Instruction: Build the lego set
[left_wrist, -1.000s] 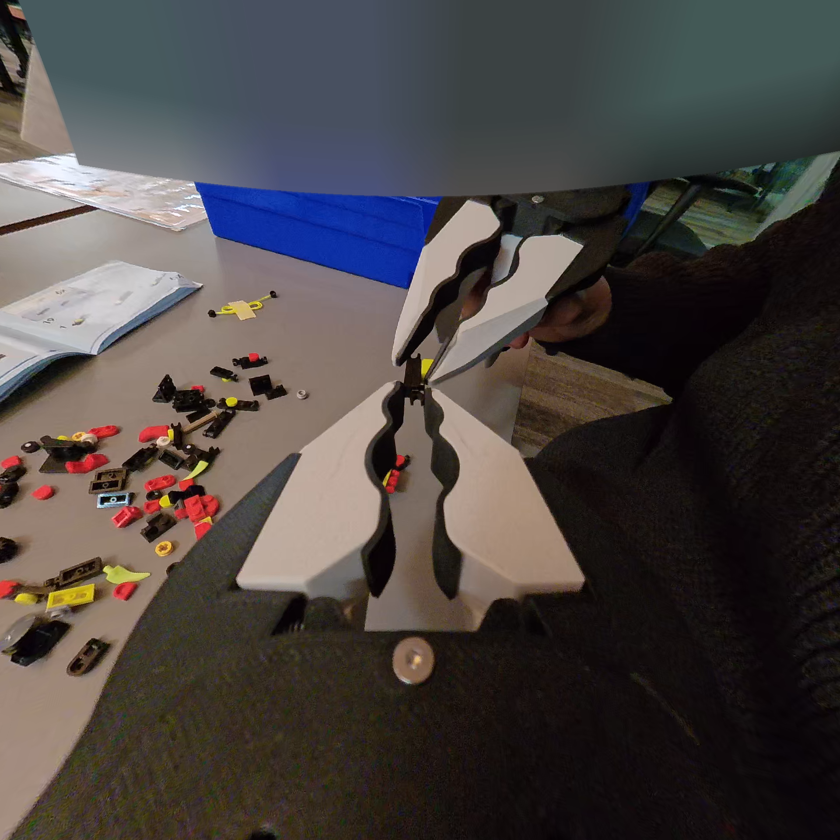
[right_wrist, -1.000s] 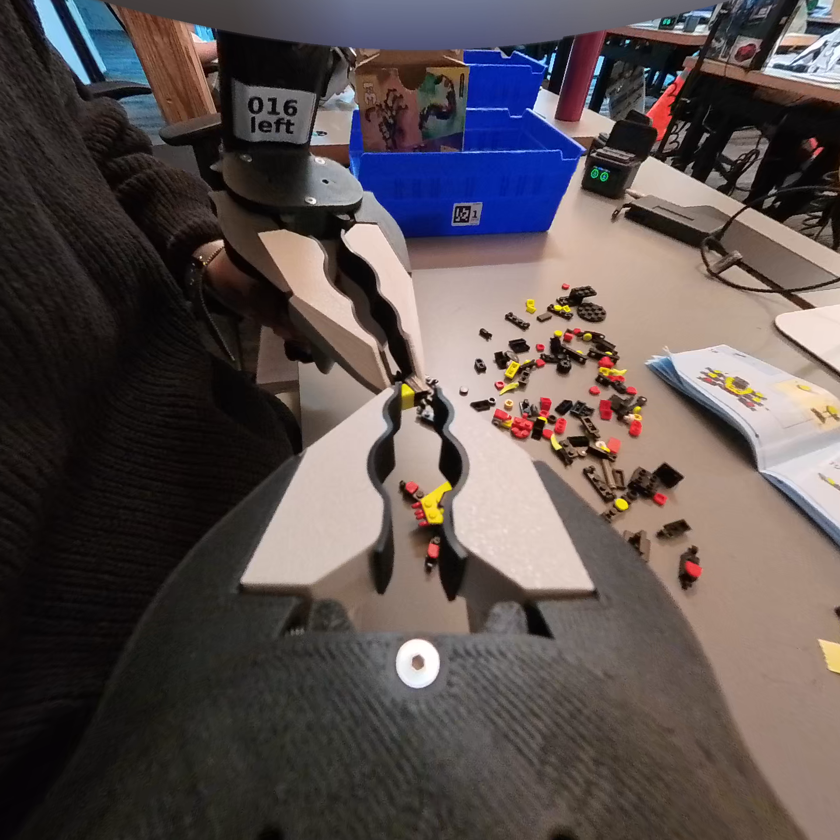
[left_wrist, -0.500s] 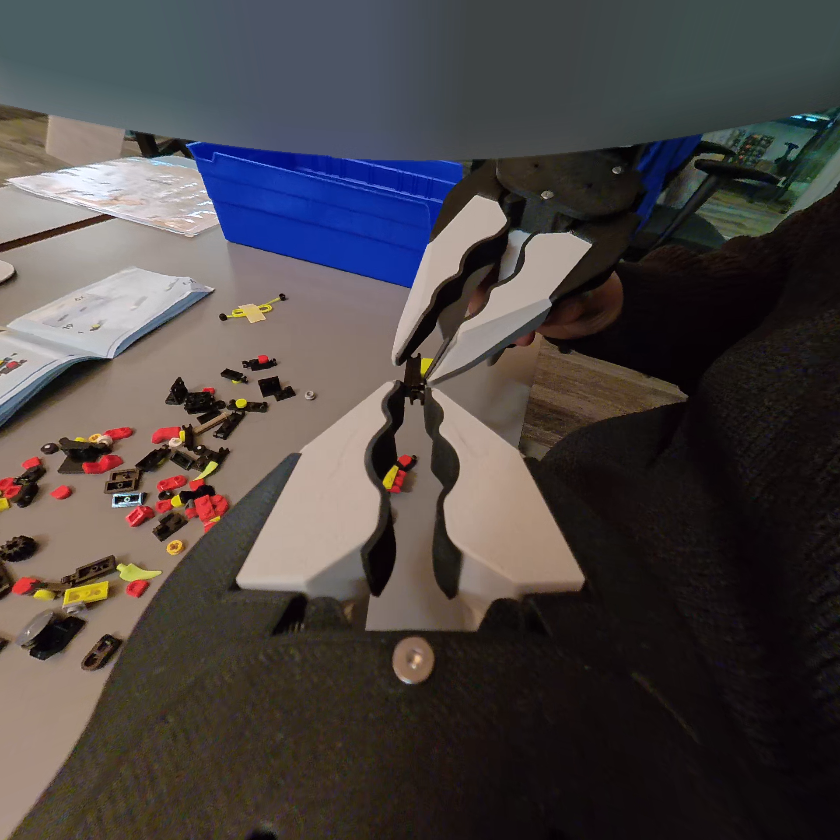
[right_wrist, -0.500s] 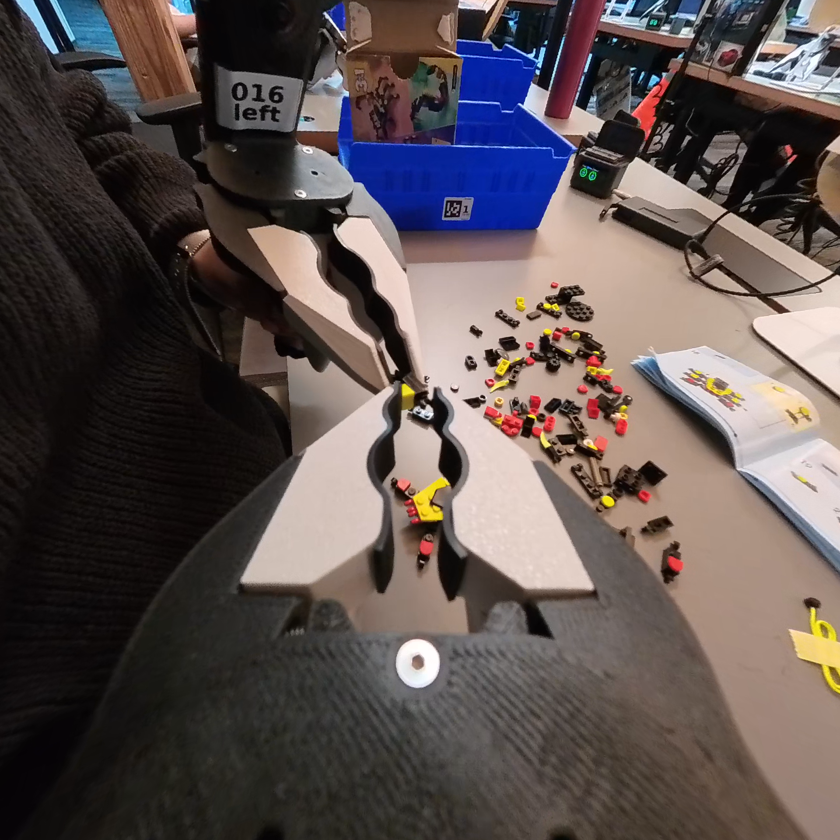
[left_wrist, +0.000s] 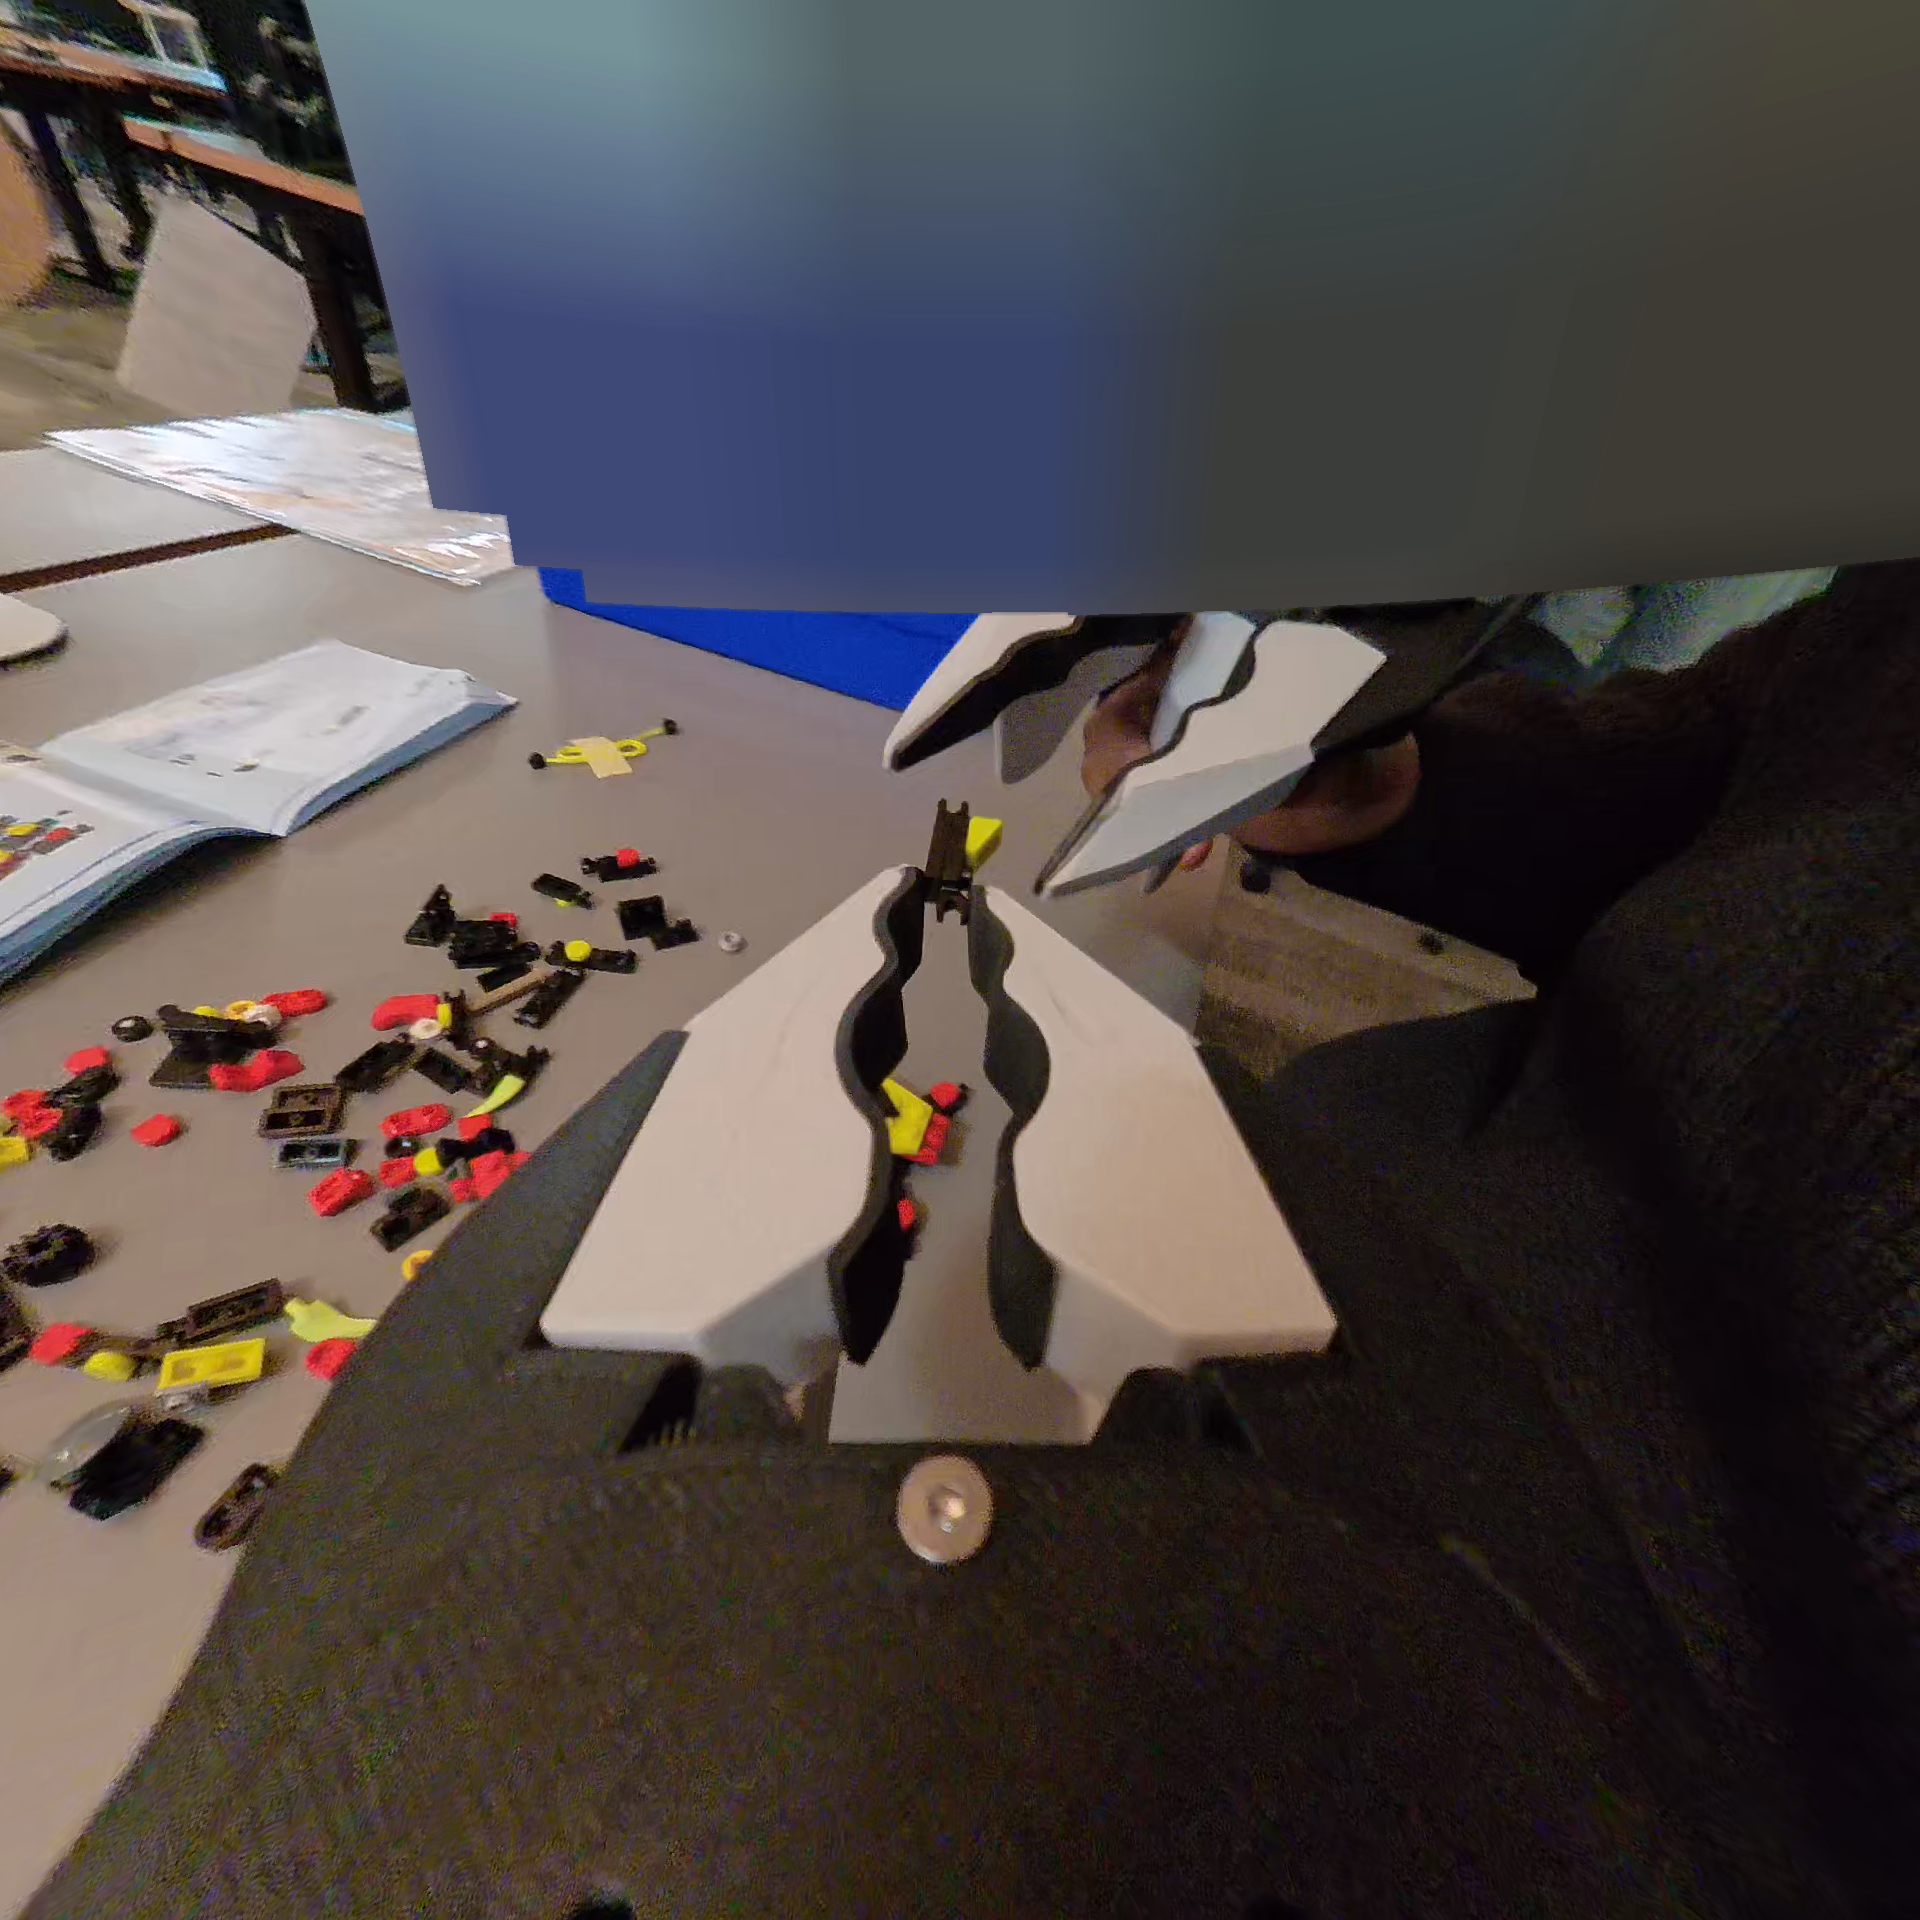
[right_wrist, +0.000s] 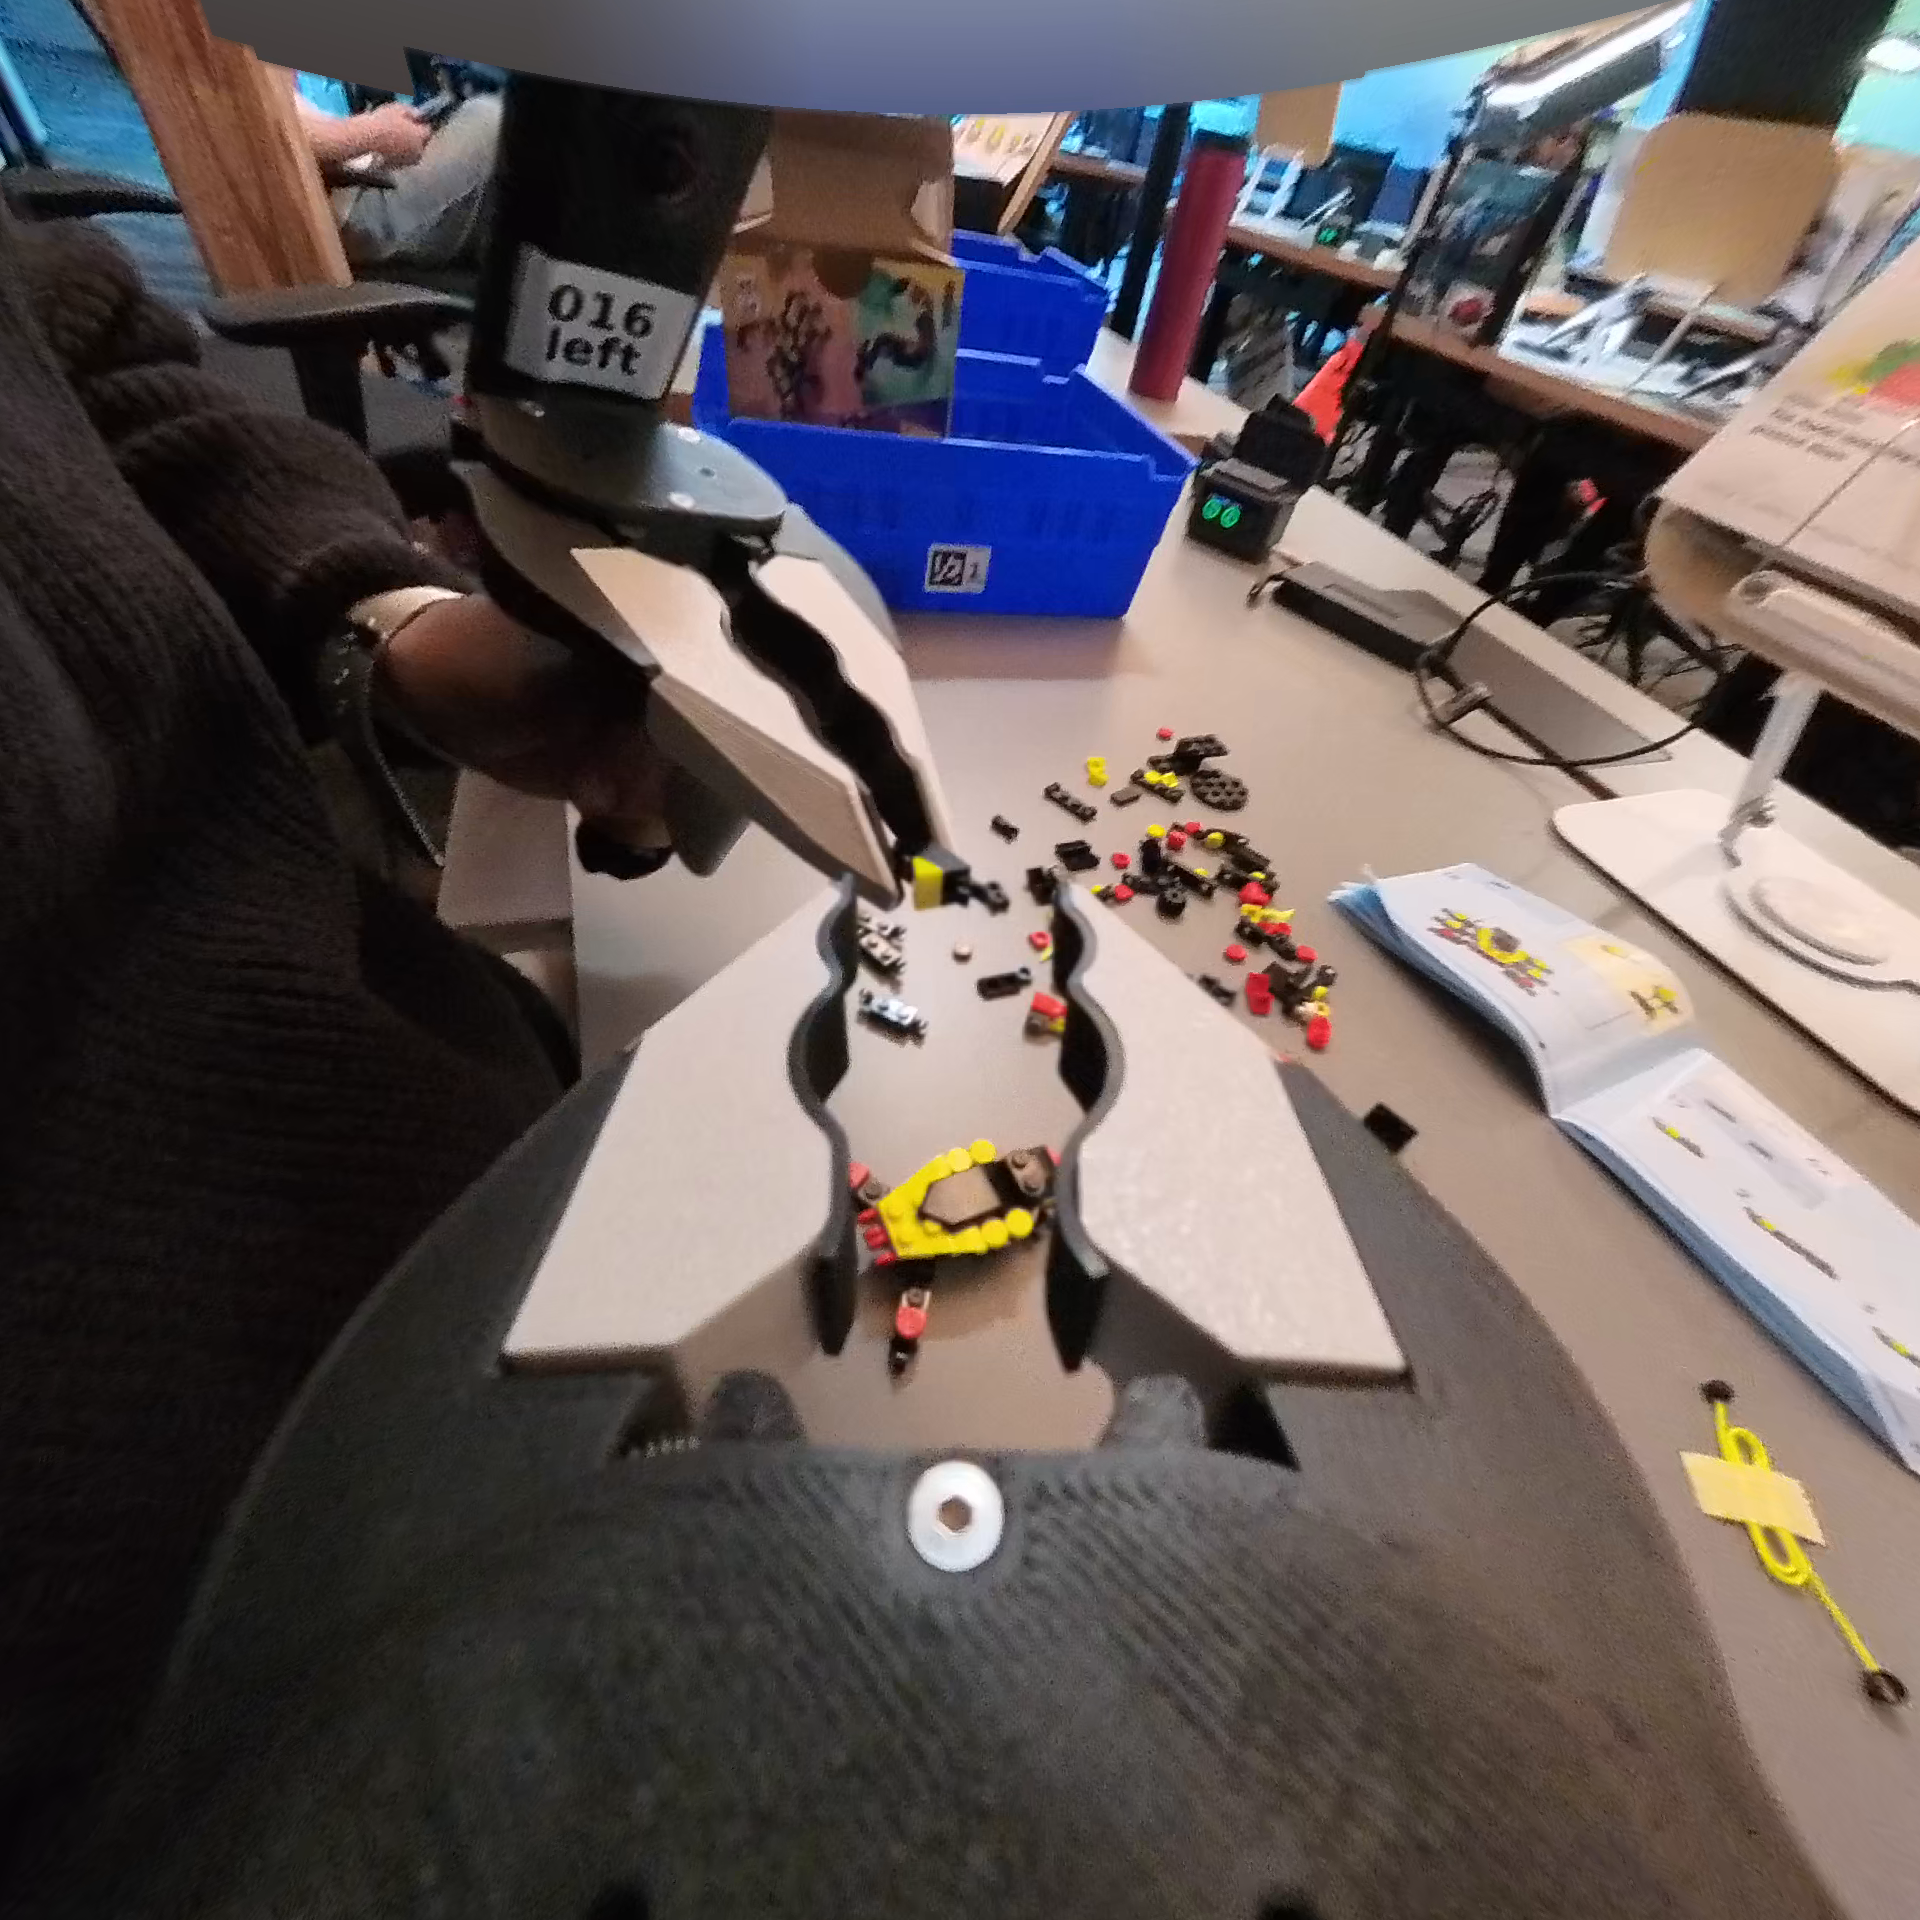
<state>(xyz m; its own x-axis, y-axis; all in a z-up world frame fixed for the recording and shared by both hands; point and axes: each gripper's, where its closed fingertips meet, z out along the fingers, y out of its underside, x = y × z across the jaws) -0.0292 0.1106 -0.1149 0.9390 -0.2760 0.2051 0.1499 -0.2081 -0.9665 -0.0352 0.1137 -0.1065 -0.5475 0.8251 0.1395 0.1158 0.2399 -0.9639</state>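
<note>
My left gripper is shut on a small black brick piece with a yellow brick attached and holds it above the grey table. In the right wrist view the left gripper comes in from the upper left with that piece at its tips. My right gripper is open and empty, its tips just below and either side of the piece without touching it. Its fingers show spread apart in the left wrist view. A small yellow, black and red brick assembly lies on the table beneath the right jaws.
Several loose black, red and yellow bricks lie scattered on the table. An open instruction booklet lies to the right. A blue bin stands at the back. A yellow cord with tape and a white lamp base are at right. My two grippers' fingertips are within a few centimetres of each other.
My right gripper was closed on the yellow end of the piece; it has opened, let go and drawn back a little. My left gripper still holds the piece.
</note>
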